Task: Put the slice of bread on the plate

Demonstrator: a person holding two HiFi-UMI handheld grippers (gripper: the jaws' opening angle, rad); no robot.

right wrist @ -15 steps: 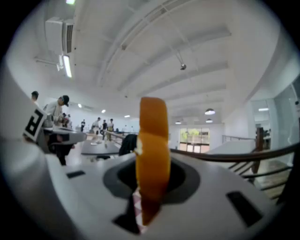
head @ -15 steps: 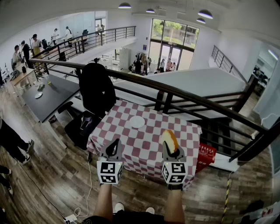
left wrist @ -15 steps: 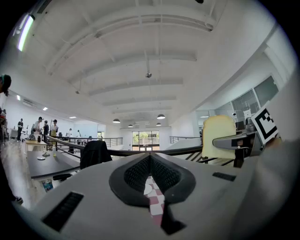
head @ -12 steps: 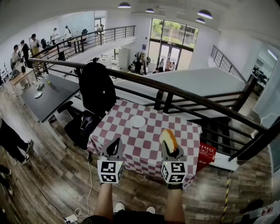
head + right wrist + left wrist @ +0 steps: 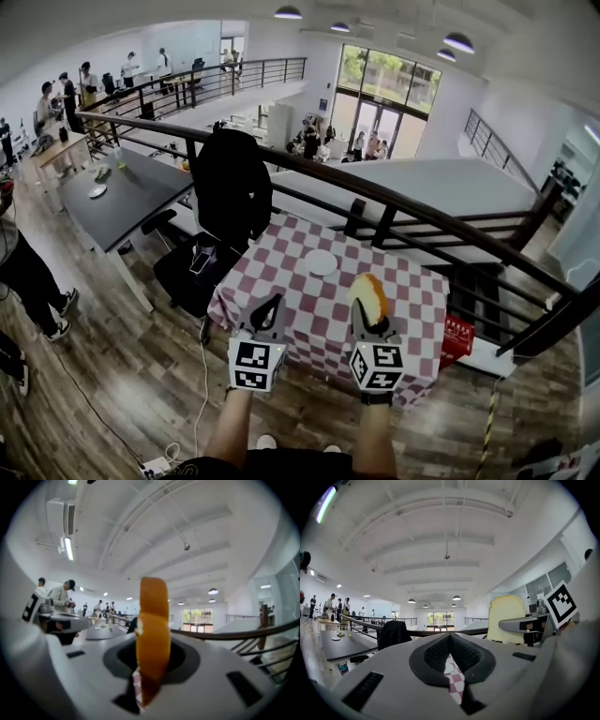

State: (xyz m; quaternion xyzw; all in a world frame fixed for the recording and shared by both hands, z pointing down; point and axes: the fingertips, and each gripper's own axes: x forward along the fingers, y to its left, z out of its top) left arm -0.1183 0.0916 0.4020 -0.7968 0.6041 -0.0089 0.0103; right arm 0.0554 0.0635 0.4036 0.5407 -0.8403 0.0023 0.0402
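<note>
right tongs (image 5: pixel 367 321) grip the bread slice (image 5: pixel 153 634) (upright); left tongs (image 5: pixel 450 645) closed, empty.

Wood floor (image 5: pixel 112 375). Checked table (image 5: pixel 286 272) against dark railing (image 5: pixel 422 208). Chair (image 5: pixel 183 272) at table's left edge, black jacket (image 5: pixel 232 183) over back; dark desk (image 5: pixel 117 202) beyond. Red crate (image 5: pixel 457 336) by table's right corner. Tall windows (image 5: pixel 384 84) far back, daylight. Round lamps (image 5: pixel 289 13) lit. White walls (image 5: pixel 469 103), white ceiling (image 5: pixel 384 14).

An open-plan office on a mezzanine is suggested: a long dark bench (image 5: pixel 122 202) with an office chair (image 5: pixel 173 272) is seen, people (image 5: pixel 47 98) are gathered at further benches, and a glazed entrance (image 5: pixel 380 117) is overlooked by railings (image 5: pixel 412 209)
</note>
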